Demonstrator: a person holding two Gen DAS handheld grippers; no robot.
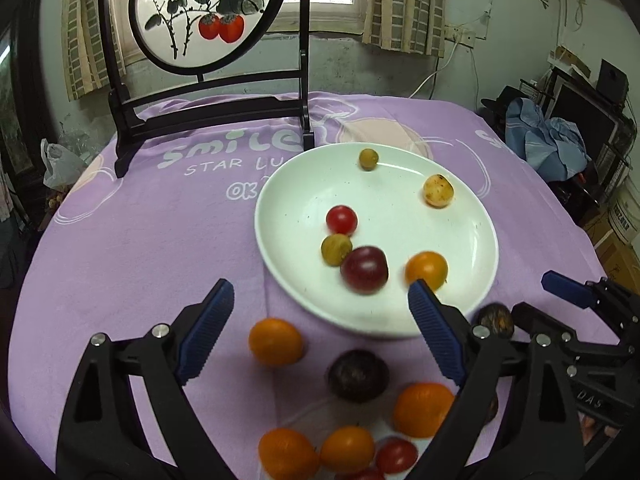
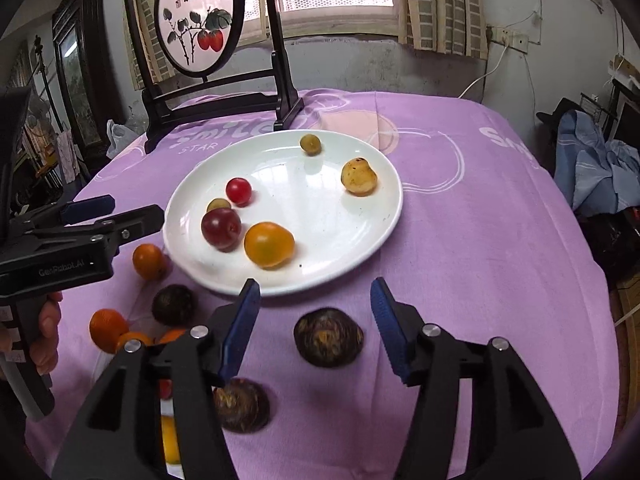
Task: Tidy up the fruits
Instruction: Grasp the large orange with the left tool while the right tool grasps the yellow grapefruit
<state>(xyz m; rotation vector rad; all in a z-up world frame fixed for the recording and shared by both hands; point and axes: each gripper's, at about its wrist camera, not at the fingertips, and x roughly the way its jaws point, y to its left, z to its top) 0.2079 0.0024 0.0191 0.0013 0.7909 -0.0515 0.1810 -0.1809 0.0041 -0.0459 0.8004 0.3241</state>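
six small fruits are gathered on the white plate [image 1: 280, 216], among them a dark red plum [image 1: 364, 269] and an orange fruit [image 1: 426, 270] near its front rim. more lie on the purple cloth [image 1: 132, 264]. the left gripper [image 1: 320, 322] is spread wide and the right gripper [image 2: 314, 326] partly open; nothing is held in either. round fruit could be nudged off the shallow plate, or the brown fruit [image 2: 329, 342] rolled away by a jaw.

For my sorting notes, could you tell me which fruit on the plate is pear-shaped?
The speckled yellow fruit near the plate's far right rim; the others are round.
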